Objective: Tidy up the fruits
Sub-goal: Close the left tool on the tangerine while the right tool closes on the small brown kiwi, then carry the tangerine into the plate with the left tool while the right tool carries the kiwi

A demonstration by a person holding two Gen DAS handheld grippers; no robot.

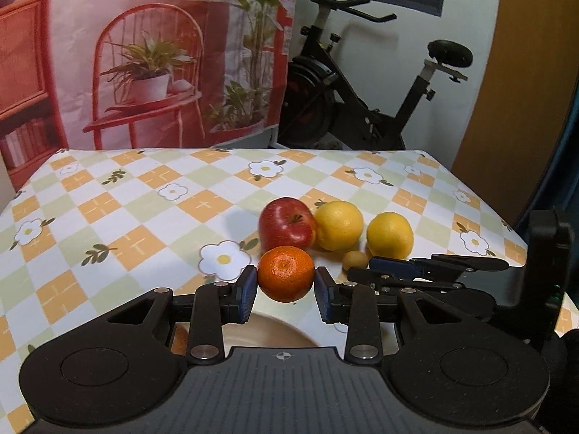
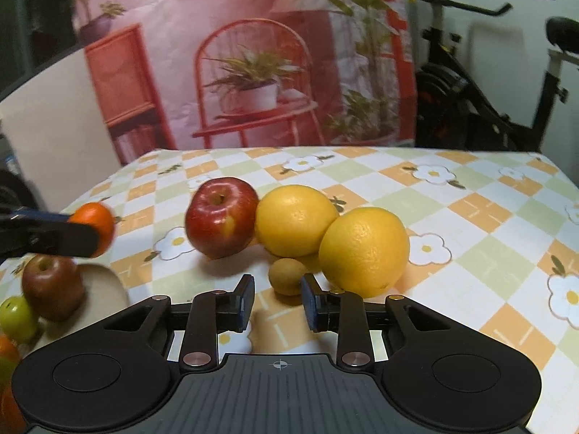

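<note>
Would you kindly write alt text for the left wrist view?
The left gripper holds a small orange mandarin above a beige plate. Behind, a red apple, two yellow citrus fruits and the right gripper.

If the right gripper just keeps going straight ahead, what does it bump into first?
Most likely the small kiwi, sitting just ahead of the open right gripper, roughly centred between its fingers. The yellow orange lies slightly right; depth is uncertain.

No readable text, label, brand or number shows in either view; the fruits, cloth and backdrop carry only patterns.
</note>
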